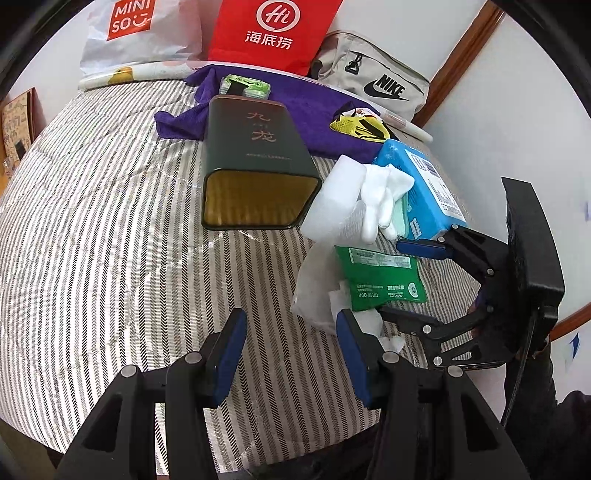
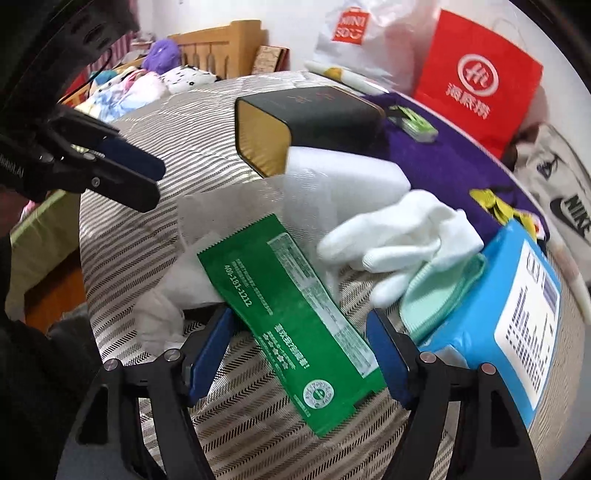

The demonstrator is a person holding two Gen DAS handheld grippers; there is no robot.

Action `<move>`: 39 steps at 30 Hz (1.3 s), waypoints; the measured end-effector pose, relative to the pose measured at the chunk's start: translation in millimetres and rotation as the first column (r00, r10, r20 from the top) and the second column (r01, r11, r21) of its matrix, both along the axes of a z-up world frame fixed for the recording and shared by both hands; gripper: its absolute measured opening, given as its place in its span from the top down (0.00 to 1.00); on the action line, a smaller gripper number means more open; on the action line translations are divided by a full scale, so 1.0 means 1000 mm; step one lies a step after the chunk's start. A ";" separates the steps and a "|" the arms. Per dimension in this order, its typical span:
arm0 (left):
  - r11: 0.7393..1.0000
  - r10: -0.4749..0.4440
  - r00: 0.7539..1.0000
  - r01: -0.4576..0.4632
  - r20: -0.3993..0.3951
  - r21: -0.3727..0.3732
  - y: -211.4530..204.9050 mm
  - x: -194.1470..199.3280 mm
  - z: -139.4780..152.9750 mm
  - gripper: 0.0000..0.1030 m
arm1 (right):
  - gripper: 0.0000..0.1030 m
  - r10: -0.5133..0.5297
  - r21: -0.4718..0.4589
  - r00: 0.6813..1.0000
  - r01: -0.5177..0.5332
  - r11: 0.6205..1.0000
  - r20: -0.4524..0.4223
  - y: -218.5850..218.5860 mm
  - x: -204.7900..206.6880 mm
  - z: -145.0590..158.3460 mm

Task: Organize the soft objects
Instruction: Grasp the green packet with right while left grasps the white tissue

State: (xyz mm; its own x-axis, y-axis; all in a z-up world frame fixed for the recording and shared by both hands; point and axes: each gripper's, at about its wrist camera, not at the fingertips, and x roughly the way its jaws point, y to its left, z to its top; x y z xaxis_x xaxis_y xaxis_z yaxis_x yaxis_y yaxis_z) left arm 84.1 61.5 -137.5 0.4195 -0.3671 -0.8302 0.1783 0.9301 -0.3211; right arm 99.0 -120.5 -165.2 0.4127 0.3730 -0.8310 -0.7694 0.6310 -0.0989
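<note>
A flat green packet [image 2: 295,317] lies on the striped bed cover [image 2: 240,424]. My right gripper [image 2: 299,354] is open, and the packet runs slantwise between its blue pads [image 2: 210,354]. The same packet [image 1: 380,277] shows in the left wrist view with the right gripper [image 1: 408,280] astride it. White gloves [image 2: 399,236] rest on a mint cloth [image 2: 443,295] and a blue tissue pack [image 2: 517,325]. Crumpled white tissue [image 1: 314,291] lies under the packet. My left gripper [image 1: 291,350] is open over bare cover, its right pad [image 1: 354,354] beside the tissue.
A dark green tin [image 1: 255,155] lies on its side, gold inside facing me. Behind it are a purple towel [image 1: 314,110], a yellow item [image 1: 362,125], a white shopping bag [image 1: 136,33], a red bag [image 1: 273,29] and a grey Nike bag [image 1: 376,81] along the wall.
</note>
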 end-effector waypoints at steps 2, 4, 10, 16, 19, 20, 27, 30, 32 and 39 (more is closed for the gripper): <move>1.000 -0.002 1.000 0.002 -0.005 -0.005 -0.001 0.000 -0.002 0.53 | 0.55 0.005 0.036 0.999 -0.003 0.999 -0.048 -0.003 0.000 0.003; 1.000 -0.008 1.000 0.008 -0.006 -0.005 -0.002 -0.001 -0.003 0.53 | 0.93 -0.020 0.040 0.999 0.021 0.999 -0.045 -0.006 0.000 0.006; 1.000 -0.020 1.000 0.020 -0.005 -0.009 -0.007 -0.006 -0.004 0.53 | 0.94 -0.095 0.073 0.991 0.101 0.992 -0.091 -0.020 -0.014 0.012; 0.997 -0.074 0.997 0.075 0.016 -0.011 -0.028 -0.017 -0.001 0.53 | 0.97 -0.235 0.187 0.965 0.255 0.949 -0.120 -0.056 -0.036 0.028; 0.994 -0.112 0.993 0.112 0.027 -0.010 -0.046 -0.023 0.000 0.53 | 0.97 -0.287 0.192 0.951 0.305 0.933 -0.118 -0.069 -0.046 0.030; 0.992 -0.125 0.992 0.126 0.024 -0.004 -0.053 -0.024 0.000 0.53 | 0.97 -0.302 0.191 0.947 0.319 0.928 -0.111 -0.073 -0.049 0.031; 0.989 -0.096 0.995 0.096 -0.005 0.109 -0.084 -0.019 -0.023 0.55 | 0.96 -0.340 0.199 0.933 0.357 0.913 -0.118 -0.081 -0.046 0.019; 0.991 -0.087 0.996 0.086 0.009 0.102 -0.081 -0.018 -0.022 0.74 | 0.96 -0.331 0.177 0.939 0.344 0.922 -0.098 -0.075 -0.039 0.007; 0.992 -0.081 0.997 0.079 0.016 0.094 -0.074 -0.019 -0.020 0.77 | 0.92 -0.320 0.169 0.941 0.335 0.927 -0.112 -0.074 -0.036 0.002; 0.994 -0.033 0.998 0.027 0.059 0.107 -0.047 -0.026 -0.007 0.78 | 0.30 -0.360 0.225 0.932 0.362 0.905 -0.049 -0.096 -0.048 0.011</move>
